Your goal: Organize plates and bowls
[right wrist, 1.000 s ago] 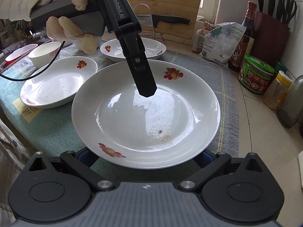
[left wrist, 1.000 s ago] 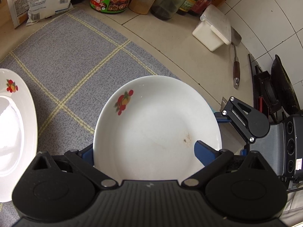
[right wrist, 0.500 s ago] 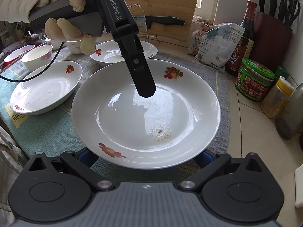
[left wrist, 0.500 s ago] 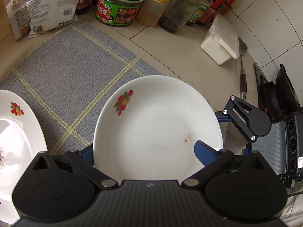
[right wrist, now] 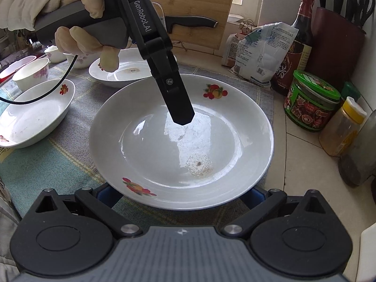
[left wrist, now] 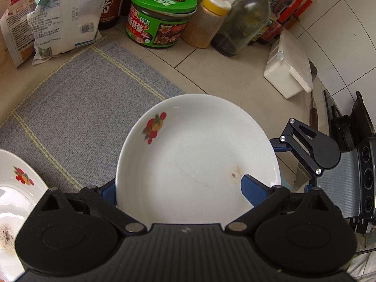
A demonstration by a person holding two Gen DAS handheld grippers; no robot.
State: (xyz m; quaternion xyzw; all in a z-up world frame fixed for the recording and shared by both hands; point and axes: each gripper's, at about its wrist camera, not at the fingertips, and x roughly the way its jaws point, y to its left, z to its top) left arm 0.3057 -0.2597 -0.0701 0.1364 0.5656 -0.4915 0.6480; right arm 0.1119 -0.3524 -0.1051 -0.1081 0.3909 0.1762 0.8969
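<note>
A white plate with fruit prints and a brown stain is held above the grey mat by both grippers. My left gripper is shut on it, one blue finger lying inside the plate and the other behind its left rim. One blue finger of the right gripper touches the plate's right rim. In the right wrist view the plate rests between my right gripper's blue fingers, and the left gripper's black finger reaches down into it, held by a gloved hand.
Two more fruit-print plates and small bowls sit on the mat to the left. A green-lid jar, a yellow-lid jar, bottles, bags and a white box line the tiled counter. A knife block stands at the back right.
Both grippers carried the plate toward the mat's right end and the jars. The other plates and bowls slid off to the left in both views. The grips look the same.
</note>
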